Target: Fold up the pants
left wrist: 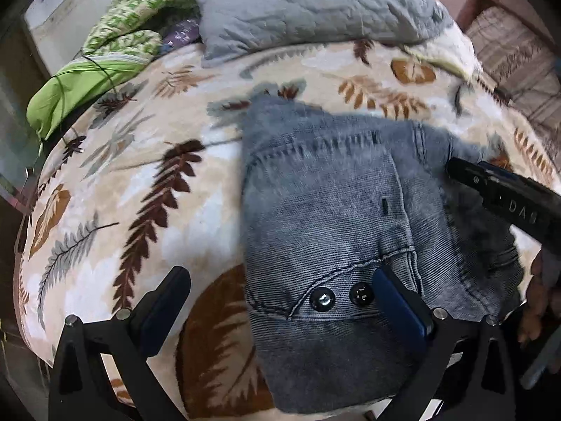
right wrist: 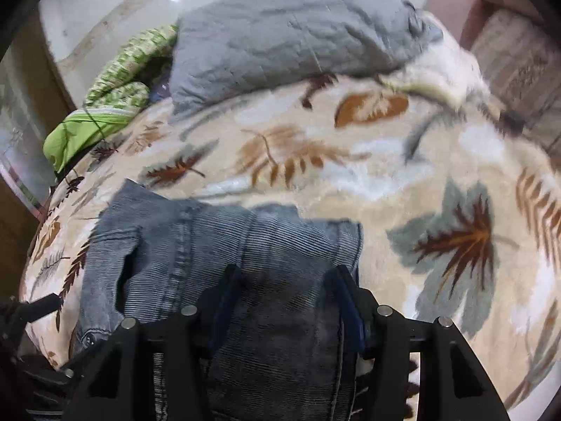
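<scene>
Your folded pants (left wrist: 336,231) lie on the bed's leaf-print blanket (left wrist: 147,189).
The denim is grey-blue and ribbed, with a stitched pocket seam and two metal studs (left wrist: 342,297). Your left hand-held gripper (left wrist: 280,298) stands released, one pad over the fabric. Your right hand-held gripper (right wrist: 287,291) straddles a fold, pads not pressing; its side reads "DAS" in the left view. Behind lie a quilted grey pillow (left wrist: 315,3) and green bedding (left wrist: 115,45).

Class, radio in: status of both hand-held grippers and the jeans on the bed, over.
Left hand-held gripper open over the waistband. Right hand-held gripper open, denim between its fingers. Grey-blue denim jeans folded on leaf-print blanket. Nothing in the way.
</scene>
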The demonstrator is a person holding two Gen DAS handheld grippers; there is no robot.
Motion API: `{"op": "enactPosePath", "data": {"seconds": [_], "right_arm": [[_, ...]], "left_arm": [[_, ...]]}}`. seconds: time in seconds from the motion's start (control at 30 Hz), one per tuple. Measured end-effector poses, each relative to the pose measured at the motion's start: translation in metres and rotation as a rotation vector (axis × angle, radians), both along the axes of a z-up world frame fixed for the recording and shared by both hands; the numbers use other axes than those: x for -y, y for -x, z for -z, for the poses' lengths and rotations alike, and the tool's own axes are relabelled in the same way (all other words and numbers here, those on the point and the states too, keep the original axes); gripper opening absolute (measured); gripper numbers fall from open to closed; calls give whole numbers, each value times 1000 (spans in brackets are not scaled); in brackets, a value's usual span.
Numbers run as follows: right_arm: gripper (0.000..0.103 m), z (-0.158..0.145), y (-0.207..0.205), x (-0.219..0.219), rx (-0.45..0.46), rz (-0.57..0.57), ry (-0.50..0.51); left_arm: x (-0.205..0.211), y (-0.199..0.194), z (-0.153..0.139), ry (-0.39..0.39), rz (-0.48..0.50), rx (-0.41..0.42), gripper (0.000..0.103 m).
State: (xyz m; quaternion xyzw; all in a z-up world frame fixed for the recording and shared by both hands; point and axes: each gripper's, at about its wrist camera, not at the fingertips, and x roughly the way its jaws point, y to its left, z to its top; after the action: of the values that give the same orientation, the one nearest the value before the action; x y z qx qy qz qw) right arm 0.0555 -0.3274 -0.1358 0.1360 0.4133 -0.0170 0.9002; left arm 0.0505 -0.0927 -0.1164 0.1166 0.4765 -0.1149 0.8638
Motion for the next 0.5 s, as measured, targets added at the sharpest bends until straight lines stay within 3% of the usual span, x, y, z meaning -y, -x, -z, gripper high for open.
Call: {"op": "enactPosePath", "data": {"seconds": [0.1, 0.2, 0.37, 0.5], "right_arm": [[58, -13, 8, -4, 77, -13, 16], [58, -17, 8, -7, 98, -27, 10], [58, -7, -2, -17, 31, -68, 32], [59, 10, -9, -19, -46, -75, 29]], "left_arm": [[-4, 5, -10, -17, -15, 34, 103], [-5, 9, -12, -50, -12, 45, 103], [0, 8, 10, -80, 14, -26, 103], [-4, 6, 17, -33, 5, -38, 103]]}}
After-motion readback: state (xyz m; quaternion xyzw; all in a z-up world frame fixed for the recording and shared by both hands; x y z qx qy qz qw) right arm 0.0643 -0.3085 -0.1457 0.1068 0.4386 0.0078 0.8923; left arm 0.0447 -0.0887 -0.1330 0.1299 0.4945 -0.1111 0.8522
